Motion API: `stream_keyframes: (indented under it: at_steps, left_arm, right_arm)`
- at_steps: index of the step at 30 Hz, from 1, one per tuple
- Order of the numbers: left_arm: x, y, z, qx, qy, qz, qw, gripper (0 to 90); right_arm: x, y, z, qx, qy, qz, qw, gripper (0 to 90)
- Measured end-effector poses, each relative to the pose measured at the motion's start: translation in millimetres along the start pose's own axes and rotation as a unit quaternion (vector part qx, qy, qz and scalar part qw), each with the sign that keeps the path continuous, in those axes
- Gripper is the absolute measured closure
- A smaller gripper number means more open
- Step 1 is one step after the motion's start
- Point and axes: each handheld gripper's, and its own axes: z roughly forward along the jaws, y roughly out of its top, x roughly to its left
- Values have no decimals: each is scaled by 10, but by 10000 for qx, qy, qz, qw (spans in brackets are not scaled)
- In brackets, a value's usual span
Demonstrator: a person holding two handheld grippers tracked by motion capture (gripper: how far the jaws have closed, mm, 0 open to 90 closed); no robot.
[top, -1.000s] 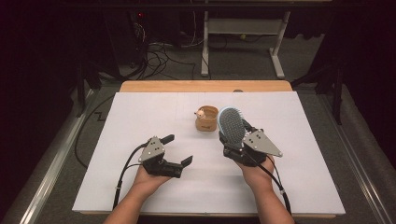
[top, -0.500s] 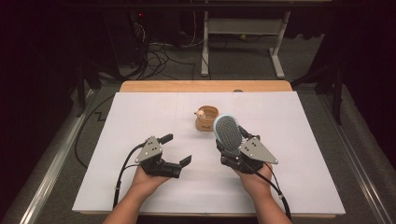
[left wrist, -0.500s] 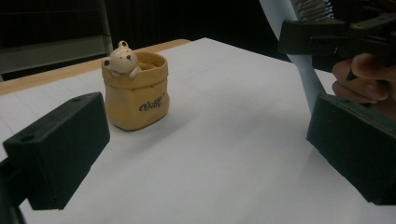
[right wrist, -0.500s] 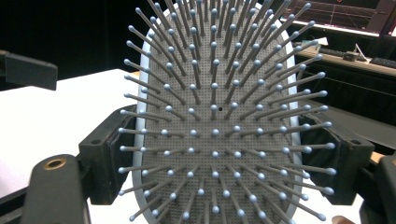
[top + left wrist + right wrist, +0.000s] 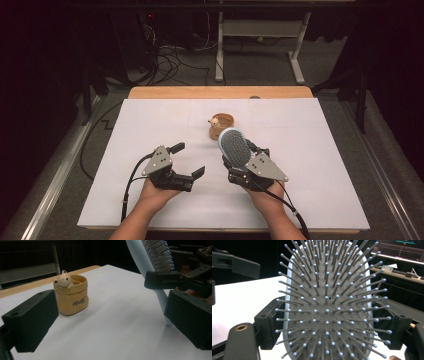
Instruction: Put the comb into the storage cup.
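white table [image 5: 150, 210], right gripper [image 5: 243, 161] fingers clamped on hairbrush [image 5: 234, 147], left gripper [image 5: 189, 161] fingers apart, empty

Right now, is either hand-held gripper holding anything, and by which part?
The right hand-held gripper holds the hairbrush, its jaws clamped on the two edges of the head's lower part. The left hand-held gripper is open and holds nothing.

We lose the hairbrush [image 5: 327, 302] handle below the right gripper view's bottom edge; its head top is cropped in the left gripper view. The pot [image 5: 220, 125] is partly hidden behind the brush head from above. The pot's lettering stays unreadable.
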Motion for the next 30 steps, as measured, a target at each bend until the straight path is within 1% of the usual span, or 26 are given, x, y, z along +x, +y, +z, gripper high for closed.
stream_keyframes:
  at_steps: [7,10,21,30]
  left_arm:
    - [-20,31,-18,-24,-35,16,10000,0]
    - [-32,45,-27,-57,-43,20,10000,1]
    - [-62,77,-35,-45,-77,24,10000,3]
    - [-76,83,-32,-26,-88,10,10000,3]
  right_arm:
    - [84,2,15,-13,63,-119,9999,205]
    - [99,-4,21,-8,79,-105,9999,204]
    - [162,-26,50,29,107,-230,9997,205]
    - [244,-34,77,63,237,-300,9992,205]
